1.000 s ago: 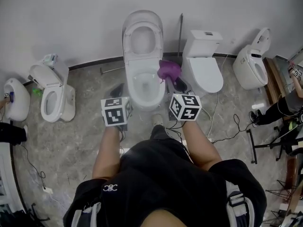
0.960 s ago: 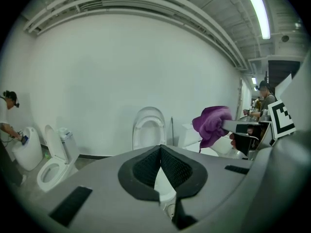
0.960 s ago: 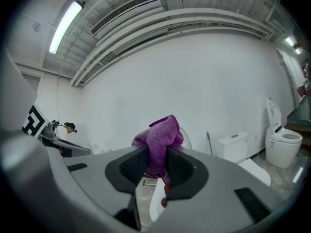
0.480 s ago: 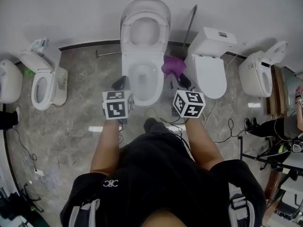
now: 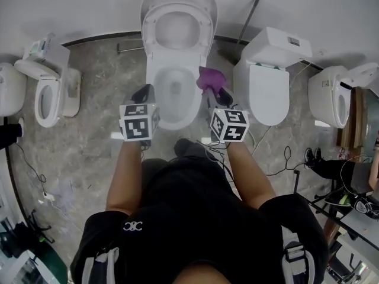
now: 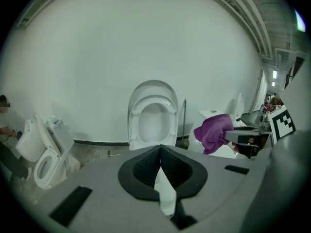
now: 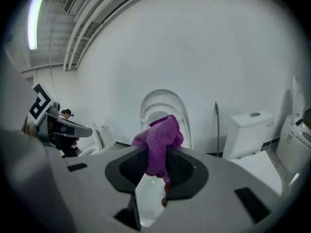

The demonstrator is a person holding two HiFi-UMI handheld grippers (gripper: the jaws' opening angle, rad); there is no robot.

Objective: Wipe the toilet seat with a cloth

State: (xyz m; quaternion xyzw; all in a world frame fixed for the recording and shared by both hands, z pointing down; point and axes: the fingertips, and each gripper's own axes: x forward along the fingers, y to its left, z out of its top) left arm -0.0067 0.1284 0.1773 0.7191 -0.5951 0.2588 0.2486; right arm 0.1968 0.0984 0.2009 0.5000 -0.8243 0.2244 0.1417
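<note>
A white toilet (image 5: 173, 108) stands straight ahead with its lid and seat (image 5: 176, 29) raised against the wall. My right gripper (image 5: 212, 90) is shut on a purple cloth (image 5: 208, 78) that bunches out above the jaws (image 7: 159, 140), over the bowl's right rim. The left gripper (image 5: 145, 93) hovers at the bowl's left rim, shut with nothing between its pads (image 6: 160, 166). The raised seat (image 6: 153, 121) and the cloth (image 6: 213, 132) also show in the left gripper view.
Another white toilet (image 5: 269, 76) with its lid down stands close on the right, a third (image 5: 337, 99) farther right. An open toilet (image 5: 44, 96) stands to the left. A pole (image 5: 249, 18) leans on the wall. Cables (image 5: 284, 158) trail on the grey floor at right.
The view has shifted forward, so the toilet sits nearer and more beneath me. Both grippers stay at the bowl's sides, the cloth still held on the right.
</note>
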